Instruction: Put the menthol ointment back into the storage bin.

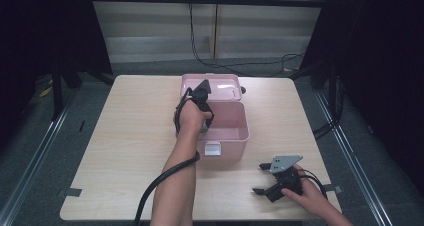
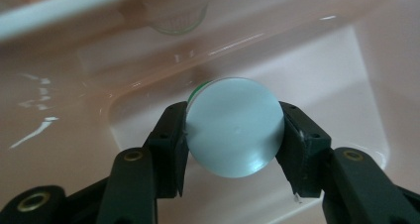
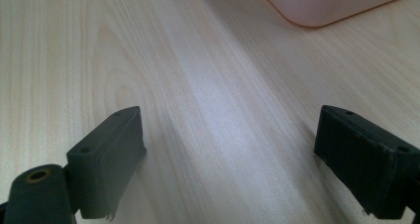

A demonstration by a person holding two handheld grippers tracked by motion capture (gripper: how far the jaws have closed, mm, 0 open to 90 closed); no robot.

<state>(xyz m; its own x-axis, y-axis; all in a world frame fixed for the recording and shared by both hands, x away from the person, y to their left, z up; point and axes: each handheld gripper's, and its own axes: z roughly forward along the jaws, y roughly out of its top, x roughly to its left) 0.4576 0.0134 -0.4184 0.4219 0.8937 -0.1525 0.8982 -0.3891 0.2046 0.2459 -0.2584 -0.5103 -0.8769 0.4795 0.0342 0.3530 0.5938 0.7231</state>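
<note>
Resting on the near right part of the wooden table (image 1: 125, 151), the right gripper (image 1: 263, 178) lies in the person's right hand (image 1: 307, 192) with its jaws pointing left. In the right gripper view its jaws stand spread wide with only bare wood grain between them, and a rounded corner of the pink box (image 3: 337, 3) appears beyond them at the top right. A grey three-cornered plate sits on top of this gripper in the high view.

Farther in, at the middle of the table, stands the pink box (image 1: 235, 141) with a white latch (image 1: 212, 149) on its near wall. Its lid (image 1: 220, 86) is swung open toward the far side and stands just behind the body.

The left hand (image 1: 191, 117) reaches over the left part of the open box, and the left gripper (image 1: 204, 127) points down into it. In the left gripper view the left gripper (image 2: 233, 135) pinches a round, pale blue-grey capped object (image 2: 233, 130) from both sides; a thin green edge shows at the upper left of the disc. The object is held inside the box cavity, above its pale pink floor. Whether it touches the floor cannot be told. A second, translucent round item (image 2: 176, 18) is blurred at the far inner wall.
</note>
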